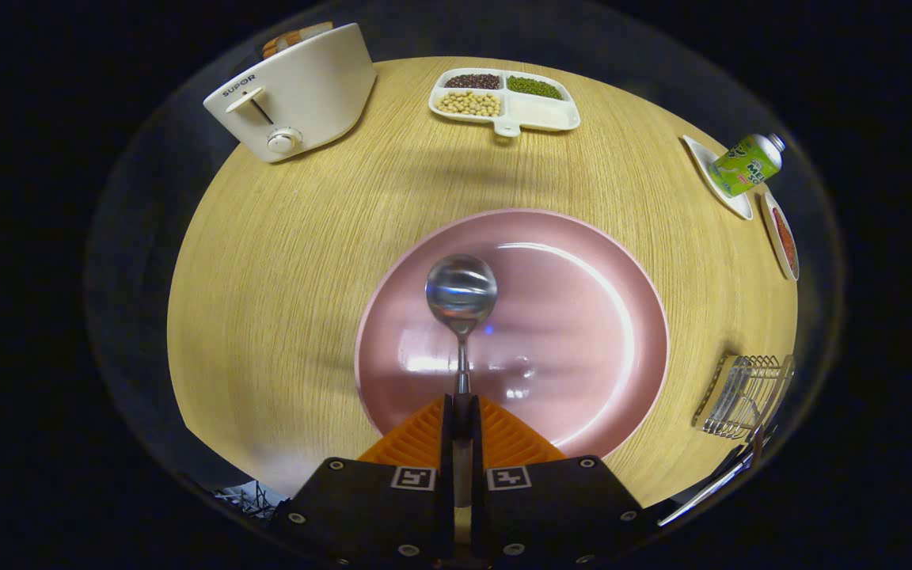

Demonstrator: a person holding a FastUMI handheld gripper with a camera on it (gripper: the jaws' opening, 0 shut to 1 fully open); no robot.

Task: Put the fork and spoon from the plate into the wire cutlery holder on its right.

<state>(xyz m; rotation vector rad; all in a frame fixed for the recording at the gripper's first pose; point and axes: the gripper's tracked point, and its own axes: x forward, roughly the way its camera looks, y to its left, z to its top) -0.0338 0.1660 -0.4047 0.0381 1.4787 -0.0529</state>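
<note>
Wood table (282, 301), pink plate (583, 332) just ahead of my fingers. Wire cutlery holder (743, 393) to plate's right, tilted. My gripper (462, 408) clamped on spoon (461, 294) handle; spoon over plate, long axis straight ahead, bowl pointing away.

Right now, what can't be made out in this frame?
- Spoon handle: hidden between the closed gripper fingers.
- Holder contents: too small and warped to tell; a utensil lies by it.
- Toaster slots: turned away.
- Red dish: seen edge-on.
</note>
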